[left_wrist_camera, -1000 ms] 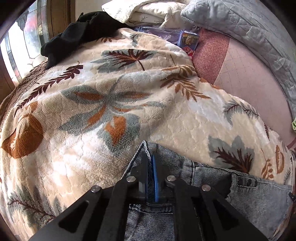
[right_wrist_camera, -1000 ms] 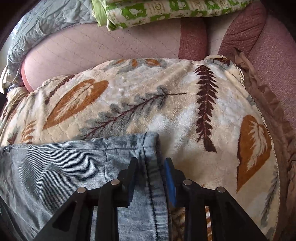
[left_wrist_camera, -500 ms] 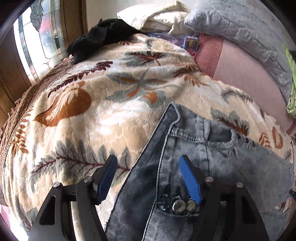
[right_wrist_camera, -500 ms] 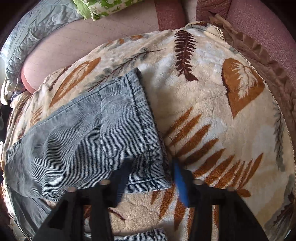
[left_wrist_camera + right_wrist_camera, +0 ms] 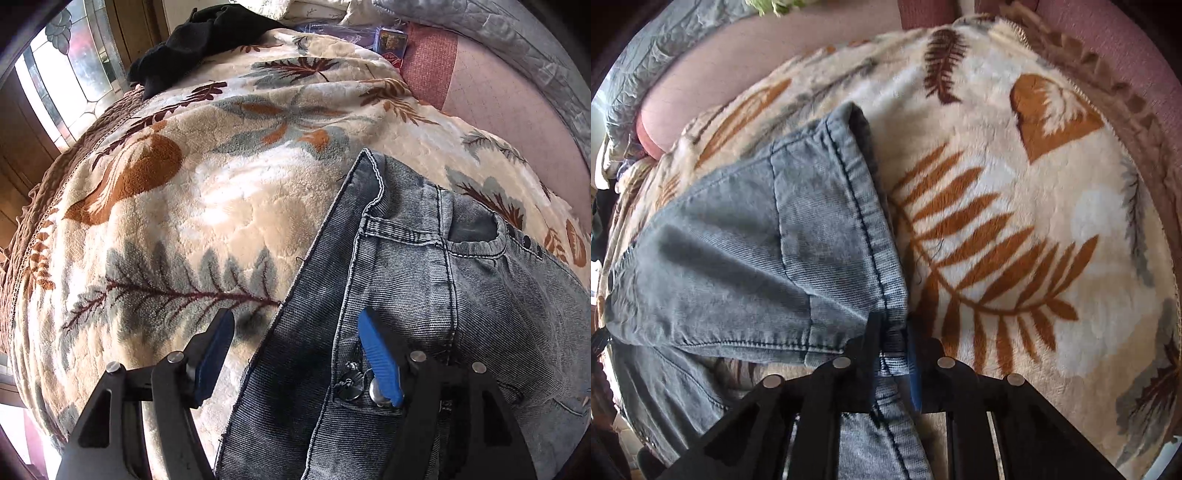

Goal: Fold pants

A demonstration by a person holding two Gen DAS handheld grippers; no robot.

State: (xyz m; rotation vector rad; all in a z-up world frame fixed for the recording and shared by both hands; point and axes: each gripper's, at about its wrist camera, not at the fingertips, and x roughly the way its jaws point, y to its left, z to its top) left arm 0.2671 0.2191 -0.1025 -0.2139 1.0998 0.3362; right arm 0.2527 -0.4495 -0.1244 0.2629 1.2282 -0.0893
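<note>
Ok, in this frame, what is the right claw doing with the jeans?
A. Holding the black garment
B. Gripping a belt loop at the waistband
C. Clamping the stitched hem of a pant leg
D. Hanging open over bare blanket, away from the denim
C: the right claw has its jaws closing on the stitched hem of the jeans, denim pinched between them, over the leaf-print blanket.

Faded grey-blue pants [image 5: 424, 295] lie on a cream blanket [image 5: 184, 221] patterned with rust and grey leaves.
</note>
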